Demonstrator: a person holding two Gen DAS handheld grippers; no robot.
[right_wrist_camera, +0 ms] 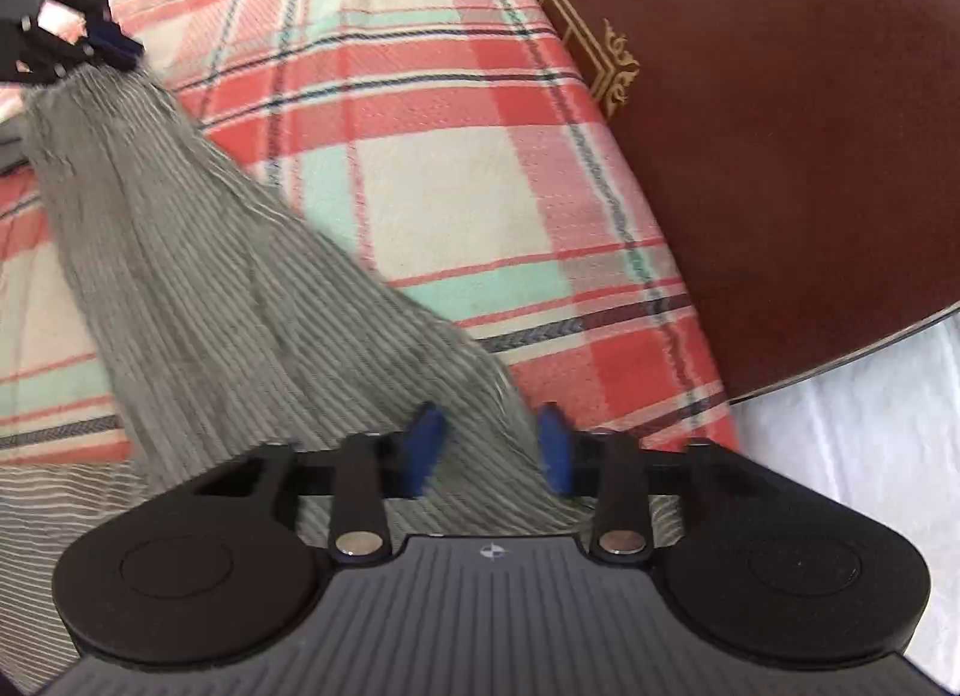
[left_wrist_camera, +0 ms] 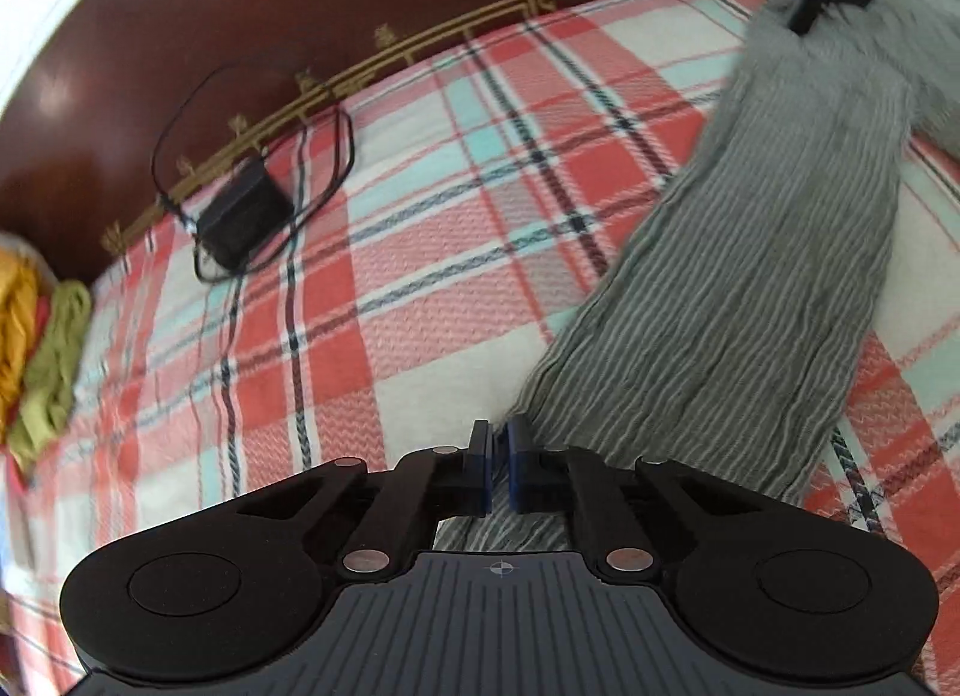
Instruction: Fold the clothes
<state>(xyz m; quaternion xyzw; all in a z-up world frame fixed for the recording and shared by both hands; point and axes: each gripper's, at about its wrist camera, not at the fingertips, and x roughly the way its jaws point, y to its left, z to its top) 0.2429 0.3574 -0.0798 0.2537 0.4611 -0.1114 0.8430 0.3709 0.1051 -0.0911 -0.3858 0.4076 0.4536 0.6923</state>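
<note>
Found the grey striped garment [left_wrist_camera: 750,276] stretched diagonally over the plaid bedspread [left_wrist_camera: 450,216], running from bottom centre to the upper right in the left wrist view. Saw the left gripper [left_wrist_camera: 498,456] at its near corner, jaws closed to a slit on the cloth's edge. Noted the right gripper [right_wrist_camera: 489,444] at the opposite end, jaws partly apart with cloth between the pads [right_wrist_camera: 426,444], not clearly pinching. Spotted a black adapter [left_wrist_camera: 240,216] with looped cable by the dark wooden headboard [left_wrist_camera: 210,6], and yellow and green clothes [left_wrist_camera: 48,348] at far left.
</note>
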